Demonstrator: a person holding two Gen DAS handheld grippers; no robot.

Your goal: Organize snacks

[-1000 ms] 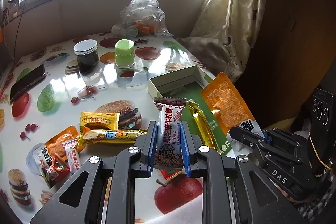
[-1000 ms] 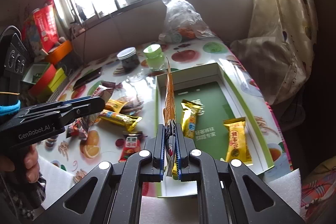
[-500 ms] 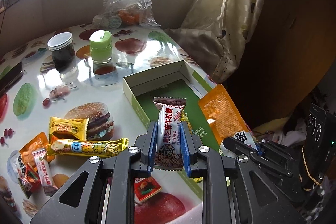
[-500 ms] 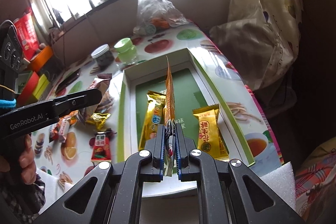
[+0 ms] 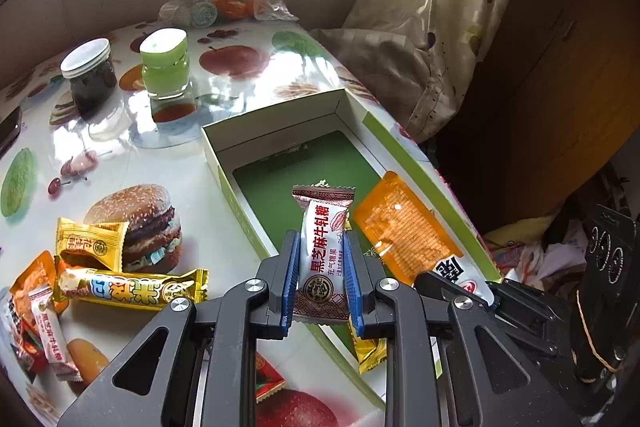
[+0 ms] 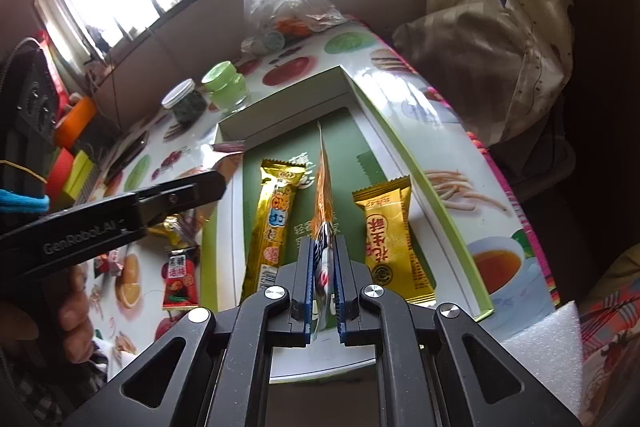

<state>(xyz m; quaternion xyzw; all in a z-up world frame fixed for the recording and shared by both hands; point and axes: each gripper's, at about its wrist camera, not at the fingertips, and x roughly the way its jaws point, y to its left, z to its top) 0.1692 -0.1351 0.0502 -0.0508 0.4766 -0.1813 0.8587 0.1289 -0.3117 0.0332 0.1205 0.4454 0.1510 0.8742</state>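
Pinching sesame candy (image 5: 322, 259) in left gripper (image 5: 322, 281), right gripper (image 6: 323, 281) clamps orange packet (image 6: 325, 199) edge-on, label unreadable, over green box (image 6: 440, 203)

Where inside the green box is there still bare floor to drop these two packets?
In the green box, the far end toward the back wall is bare, as is the strip between the long gold bar and the yellow packet. Left of the box, the table is crowded with loose snacks.

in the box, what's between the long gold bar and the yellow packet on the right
In the right wrist view, the orange packet held edge-on by the right tongs hangs between the long gold bar and the yellow packet, above the box's green floor.
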